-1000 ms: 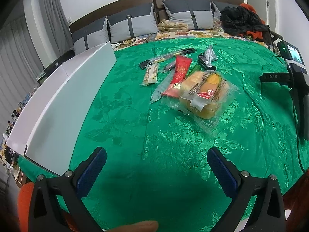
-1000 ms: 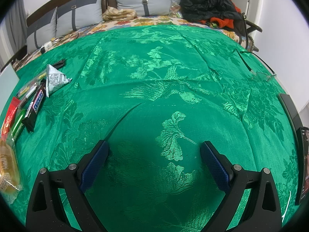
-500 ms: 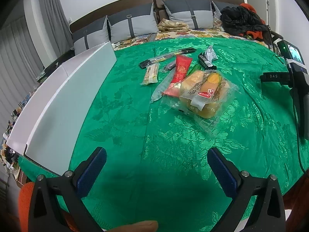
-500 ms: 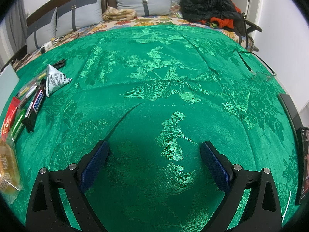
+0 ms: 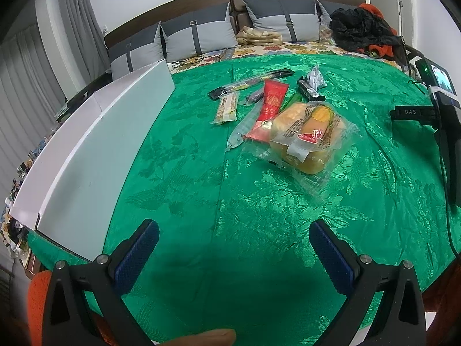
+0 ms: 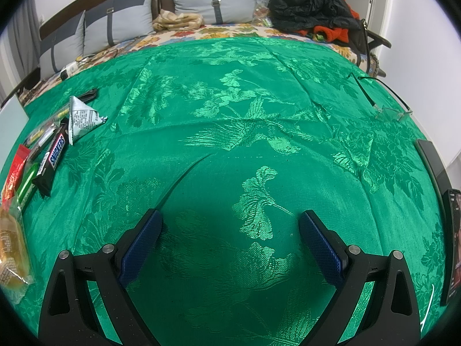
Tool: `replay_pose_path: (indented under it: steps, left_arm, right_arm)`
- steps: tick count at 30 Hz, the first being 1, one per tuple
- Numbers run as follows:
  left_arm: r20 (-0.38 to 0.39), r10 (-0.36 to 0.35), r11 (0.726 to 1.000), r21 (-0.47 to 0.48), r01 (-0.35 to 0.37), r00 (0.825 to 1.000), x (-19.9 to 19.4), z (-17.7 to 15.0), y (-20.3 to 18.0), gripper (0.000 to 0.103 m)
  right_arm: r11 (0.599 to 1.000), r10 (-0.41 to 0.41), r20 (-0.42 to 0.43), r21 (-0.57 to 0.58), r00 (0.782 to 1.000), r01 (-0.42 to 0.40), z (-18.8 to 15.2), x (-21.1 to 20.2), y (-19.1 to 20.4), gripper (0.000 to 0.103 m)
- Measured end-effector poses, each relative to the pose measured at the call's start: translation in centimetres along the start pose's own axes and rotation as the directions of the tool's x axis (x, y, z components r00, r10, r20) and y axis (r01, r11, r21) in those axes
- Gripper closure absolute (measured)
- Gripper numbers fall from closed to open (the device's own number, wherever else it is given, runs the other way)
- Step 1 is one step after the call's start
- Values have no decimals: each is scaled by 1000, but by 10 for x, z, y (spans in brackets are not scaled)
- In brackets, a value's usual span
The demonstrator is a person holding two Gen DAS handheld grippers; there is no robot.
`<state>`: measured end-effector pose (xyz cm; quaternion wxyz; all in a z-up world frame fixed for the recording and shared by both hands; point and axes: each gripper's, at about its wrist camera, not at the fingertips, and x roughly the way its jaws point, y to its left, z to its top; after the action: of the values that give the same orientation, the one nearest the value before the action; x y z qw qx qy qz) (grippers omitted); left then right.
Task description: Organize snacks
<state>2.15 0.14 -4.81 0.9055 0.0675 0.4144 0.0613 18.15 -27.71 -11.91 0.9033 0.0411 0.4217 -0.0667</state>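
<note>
The snacks sit in a loose cluster on the green cloth [image 5: 201, 190], ahead of the left gripper [image 5: 234, 240] and a little to its right. Nearest is the bagged bread [image 5: 309, 138], its clear wrapper blurring the label. The red packet [image 5: 269, 106] is tucked partly under that bag, its lower end hidden. Beside it lies a pale bar [image 5: 227, 108], and behind that a long dark stick pack [image 5: 250, 83] whose print is too small to read. The Snickers bar [image 6: 53, 158] reads clearly only in the right view, where it touches the silver triangular pouch [image 6: 82, 118]; the bread there is cut off by the left edge.

Left gripper: jaws spread wide, nothing between them, hovering over bare cloth. Right gripper [image 6: 230, 230]: also wide apart and empty, well away from the snacks.

A white box [image 5: 95, 155] runs along the left; only its outer wall shows, so its inside stays hidden. On the far right a pair of glasses [image 6: 386, 109] lies on the cloth, and a dark device [image 6: 453, 242] is clipped by the frame. Grey pillows [image 6: 213, 0] and a heap of dark clothing [image 6: 311, 5] line the back. A fingertip [image 5: 201, 337] peeks in at the bottom edge.
</note>
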Motion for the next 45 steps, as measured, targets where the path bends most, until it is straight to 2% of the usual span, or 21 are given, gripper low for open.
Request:
replay_pose_path:
  steps: [9,14,27,33,43,45]
  left_arm:
    - [-14,-4,1000,3,4,1000,6,-2,0,0]
    - [-65,-3,1000,-20,1,998,25,-3,5,0]
    - [-125,45,998,-33,-49,991,66,9,22,0]
    - [-126,27,998,-58,-35,992,67,4,27,0]
    - [-172,-98,977,-204,62,980,76,-1,46,0]
    - [-170,-96,979,-196,62,981,76,-1,45,0]
  right_arm:
    - [1000,0,0,0,1000,0,0,0,0,4]
    - [1000,0,0,0,1000,0,0,0,0,4]
    - [1000,0,0,0,1000,0,0,0,0,4]
    - [1000,0,0,0,1000,0,0,0,0,4]
    - [1000,0,0,0,1000,0,0,0,0,4]
    - [1000,0,0,0,1000,0,0,0,0,4]
